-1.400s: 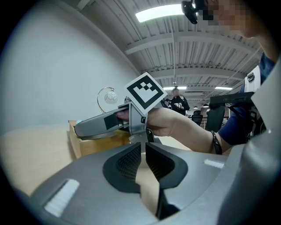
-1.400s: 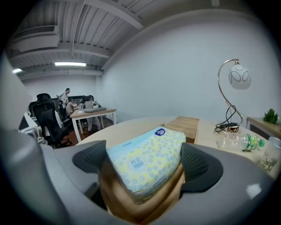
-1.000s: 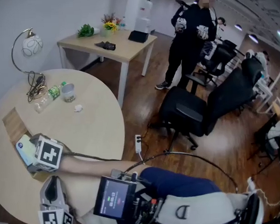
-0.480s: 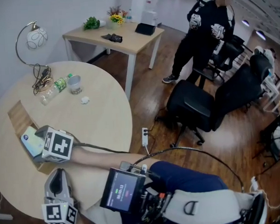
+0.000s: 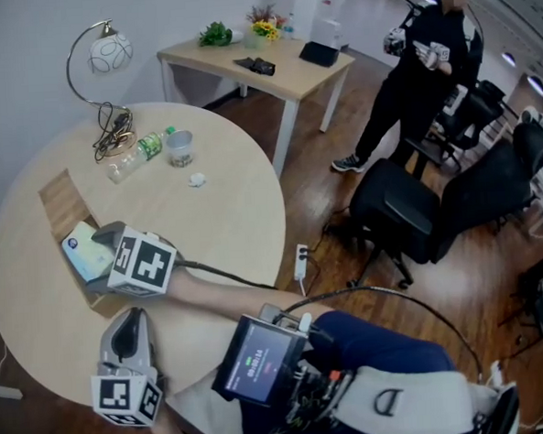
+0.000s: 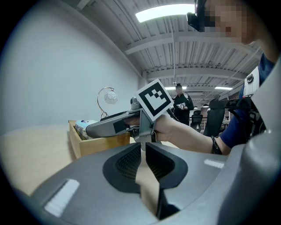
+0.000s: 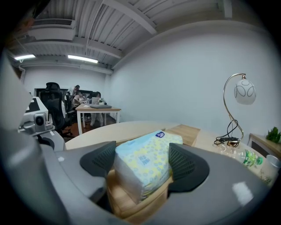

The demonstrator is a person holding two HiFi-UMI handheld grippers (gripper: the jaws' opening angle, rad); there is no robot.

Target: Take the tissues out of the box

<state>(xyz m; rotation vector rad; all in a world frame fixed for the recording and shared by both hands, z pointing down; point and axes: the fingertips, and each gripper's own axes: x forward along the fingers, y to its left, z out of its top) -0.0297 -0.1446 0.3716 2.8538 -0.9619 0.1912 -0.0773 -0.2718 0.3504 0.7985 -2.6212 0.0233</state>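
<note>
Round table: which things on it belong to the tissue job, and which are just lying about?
Job: tissue pack, wooden box, right claw, which has just been closing on the pack.
Lying about: lamp, plastic bottle, cup, small white wad, cables.

The head view looks steeply down on the round table (image 5: 233, 195) from its near edge. Both gripper views sit low, close to the wooden box (image 6: 100, 144), sharing it and the lamp (image 7: 243, 93).

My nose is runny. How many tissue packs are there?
1. The pack lies in the box on the round table. More may hide underneath.
</note>
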